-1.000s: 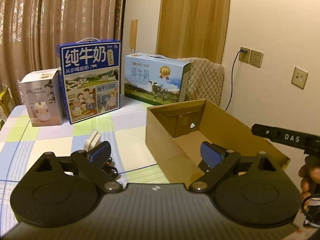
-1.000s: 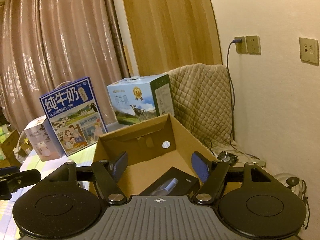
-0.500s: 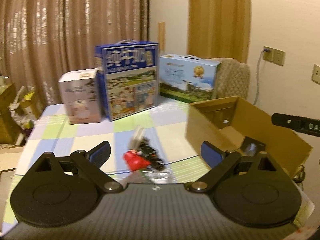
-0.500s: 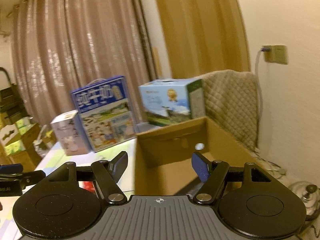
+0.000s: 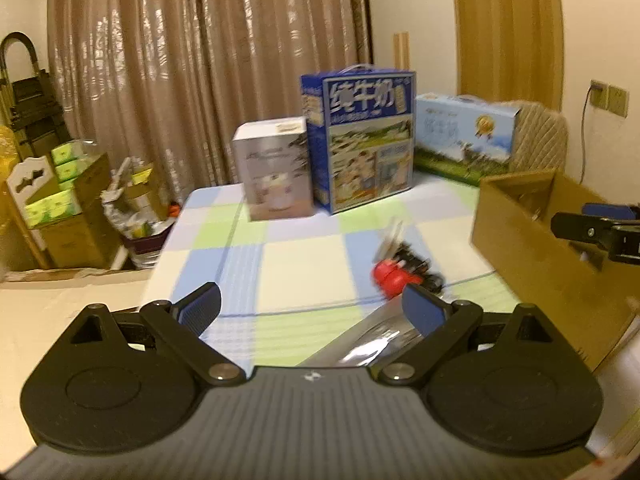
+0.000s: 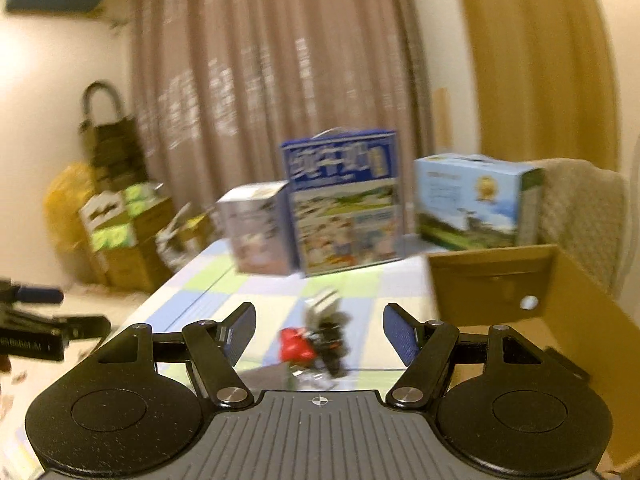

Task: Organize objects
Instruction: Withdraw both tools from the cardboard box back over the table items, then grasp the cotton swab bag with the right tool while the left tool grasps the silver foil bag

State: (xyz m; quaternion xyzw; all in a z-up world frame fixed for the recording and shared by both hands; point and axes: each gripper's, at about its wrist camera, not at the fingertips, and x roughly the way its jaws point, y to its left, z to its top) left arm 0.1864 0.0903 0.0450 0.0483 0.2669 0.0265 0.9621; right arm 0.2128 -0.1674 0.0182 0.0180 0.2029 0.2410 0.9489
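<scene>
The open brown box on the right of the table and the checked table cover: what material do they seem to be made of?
Brown box: looks like plain corrugated cardboard, matte and unprinted, with thin folded walls and a punched round hole. Checked table cover: probably a smooth plastic or coated cloth, with faint straight crease lines, but blur leaves this open.

Two low views across checked table (image 5: 288, 264)

A lived-in room of a home. Long brown curtains (image 5: 208, 72) hang behind a desk (image 5: 280, 264) with a checked cloth. Milk cartons (image 5: 362, 140) stand on it. A quilted chair back (image 5: 540, 140), wall sockets (image 5: 610, 98) and stacked boxes of household goods (image 5: 68, 200) fill the edges.
</scene>
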